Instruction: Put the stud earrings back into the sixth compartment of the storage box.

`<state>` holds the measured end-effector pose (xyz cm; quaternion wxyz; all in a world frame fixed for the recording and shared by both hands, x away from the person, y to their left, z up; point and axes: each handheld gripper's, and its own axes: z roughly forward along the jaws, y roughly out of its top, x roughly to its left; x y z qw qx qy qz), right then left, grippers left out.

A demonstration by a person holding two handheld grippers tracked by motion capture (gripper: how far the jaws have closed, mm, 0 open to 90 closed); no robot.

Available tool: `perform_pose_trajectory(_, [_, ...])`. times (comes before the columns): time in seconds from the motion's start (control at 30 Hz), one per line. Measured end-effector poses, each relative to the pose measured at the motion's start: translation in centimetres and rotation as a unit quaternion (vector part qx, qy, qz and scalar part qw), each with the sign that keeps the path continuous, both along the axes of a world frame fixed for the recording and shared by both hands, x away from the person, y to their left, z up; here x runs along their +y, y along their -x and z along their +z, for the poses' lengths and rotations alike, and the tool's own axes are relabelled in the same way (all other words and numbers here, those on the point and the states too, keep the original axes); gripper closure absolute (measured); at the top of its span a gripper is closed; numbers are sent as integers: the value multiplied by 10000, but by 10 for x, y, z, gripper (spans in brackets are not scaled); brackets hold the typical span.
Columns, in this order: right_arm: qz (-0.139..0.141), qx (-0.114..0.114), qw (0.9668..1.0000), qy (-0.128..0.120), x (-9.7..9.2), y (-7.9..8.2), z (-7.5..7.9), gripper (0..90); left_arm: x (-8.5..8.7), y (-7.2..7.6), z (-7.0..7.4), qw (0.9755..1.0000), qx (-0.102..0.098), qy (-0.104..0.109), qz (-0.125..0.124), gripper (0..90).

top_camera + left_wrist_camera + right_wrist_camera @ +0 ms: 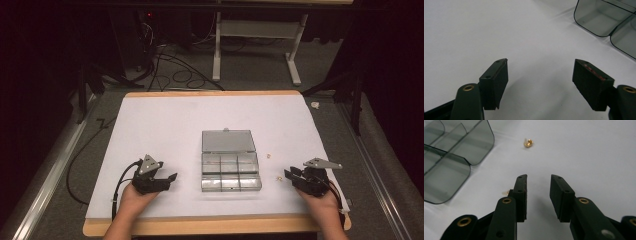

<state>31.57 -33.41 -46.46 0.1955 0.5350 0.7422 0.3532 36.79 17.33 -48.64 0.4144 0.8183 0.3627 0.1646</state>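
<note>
Desk (165, 125): a white sheet is covering its top, and the clear box is lying just your side of its middle.
Clear box (230, 170): it is lying open, its lid (228, 141) folded flat on the far side and its six compartments facing up; you cannot tell from the high view whether anything is lying in them.
Left claw (172, 177): you are holding it to the left of the box, near its front corner, with the jaws standing wide apart and gripping nothing; the left gripper view is showing bare white sheet between them.
Right claw (288, 175): you are holding it to the right of the box, jaws partly open around empty space.
Small brass piece (528, 143): it is lying on the sheet right of the box, ahead of your right claw.
Second small piece (279, 177): it is lying just beside your right claw's tip, on the box side.
</note>
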Motion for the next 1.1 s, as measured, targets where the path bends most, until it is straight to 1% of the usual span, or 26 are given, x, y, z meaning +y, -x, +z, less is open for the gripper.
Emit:
perform_pose_trajectory(0.1, [-1,36,10000,64,-3,-1,-2,669,0,0,0,10000,-2,-5,5,294])
perform_pose_trajectory(0.17, [7,5,9999,109,-4,-1,-2,663,0,0,0,10000,-1,-3,11,294])
perform_pose_trajectory(0.23, [59,-36,9997,221,-2,-1,-1,664,0,0,0,10000,-16,18,19,294])
perform_pose_trajectory(0.3, [101,-13,9991,400,-1,-2,-1,663,0,1,0,10000,-36,20,19,294])
perform_pose_trajectory(0.37, [7,90,9989,460,-1,-2,-2,667,0,1,0,10000,-38,22,3,294])
perform_pose_trajectory(0.43, [-112,111,9985,519,-1,-2,-1,685,0,1,0,10000,-32,49,-20,293])
perform_pose_trajectory(0.47, [-135,149,9986,495,-2,-2,0,685,1,1,0,10000,-35,59,-27,294])
perform_pose_trajectory(0.5, [-137,233,9983,510,-2,-2,1,685,1,1,0,10000,-33,54,-34,294])
perform_pose_trajectory(0.57, [-137,357,9969,683,1,-2,3,682,1,1,0,10000,-46,66,-41,294])
perform_pose_trajectory(0.67, [-121,501,9950,861,2,-1,7,683,1,1,0,9999,-38,74,-62,295])
perform_pose_trajectory(0.8, [-44,680,9938,877,4,0,9,679,0,1,0,10000,-38,51,-67,295])
perform_pose_trajectory(0.87, [-32,804,9930,865,6,0,9,674,1,1,0,10000,-36,47,-61,295])
perform_pose_trajectory(0.97, [7,896,9921,883,8,-1,10,659,1,2,0,10000,-50,50,-60,295])
perform_pose_trajectory(1.03, [16,897,9914,951,9,-1,13,652,1,2,0,9999,-51,50,-73,295])
perform_pose_trajectory(1.1, [35,978,9908,933,8,-2,17,653,0,2,0,9999,-48,53,-83,295])
